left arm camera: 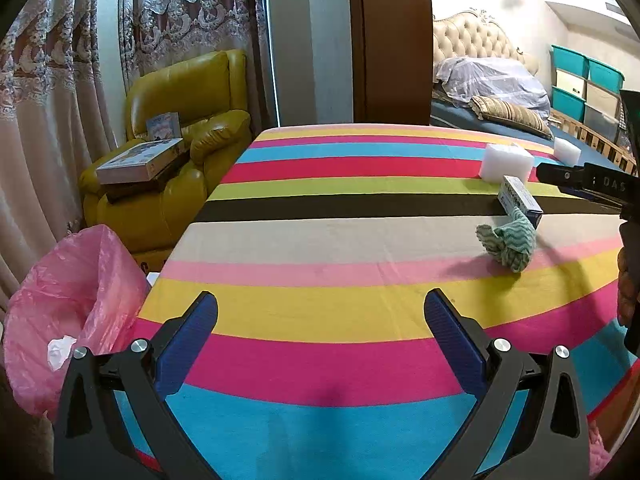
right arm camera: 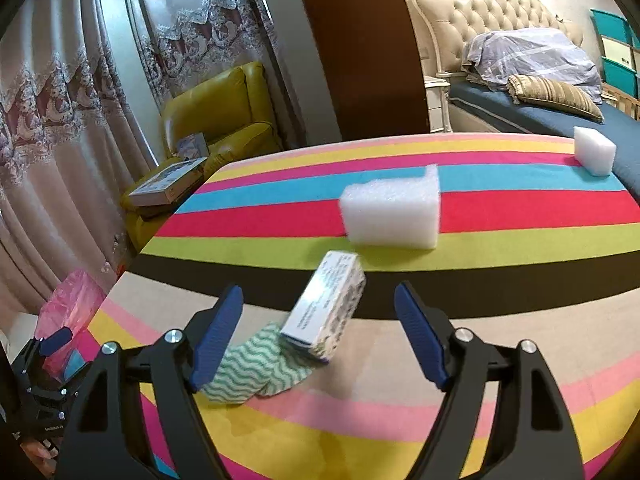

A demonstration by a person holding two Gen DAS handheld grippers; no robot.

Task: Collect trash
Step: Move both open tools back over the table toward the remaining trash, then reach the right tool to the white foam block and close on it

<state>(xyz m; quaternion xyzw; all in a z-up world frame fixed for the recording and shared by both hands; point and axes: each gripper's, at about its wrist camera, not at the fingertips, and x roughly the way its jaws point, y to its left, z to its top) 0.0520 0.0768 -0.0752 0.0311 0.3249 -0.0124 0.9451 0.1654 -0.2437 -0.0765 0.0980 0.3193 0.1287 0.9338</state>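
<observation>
A small printed carton [right arm camera: 324,306] is lying on the striped bench [right arm camera: 520,264], its long axis running from the near left up toward the far right, one short end propped on a crumpled green-and-white wavy cloth [right arm camera: 256,368] so that it is tilting. In the left wrist view the same carton [left arm camera: 520,200] is sitting just behind the cloth [left arm camera: 508,242], touching it. Two white foam blocks are resting farther back: a larger one [right arm camera: 390,212] just beyond the carton with its long side running across the stripes' direction of view, and a smaller one [right arm camera: 594,150] at the far right edge, well apart from the rest. So the count is one carton, one cloth, two foam blocks.

The right claw [right arm camera: 320,334] is hanging wide open just above the carton and cloth, gripping nothing, its blue pads [right arm camera: 218,334] standing either side of them. The left claw [left arm camera: 320,336] is also spread open and empty over bare stripes near the bench's left edge.

A pink-lined trash bin [left arm camera: 60,312] is standing off that left edge, a white scrap showing inside. The middle of the bench between the left claw and the items is lying open. A yellow armchair [left arm camera: 188,128] is sitting beyond the far left corner.
</observation>
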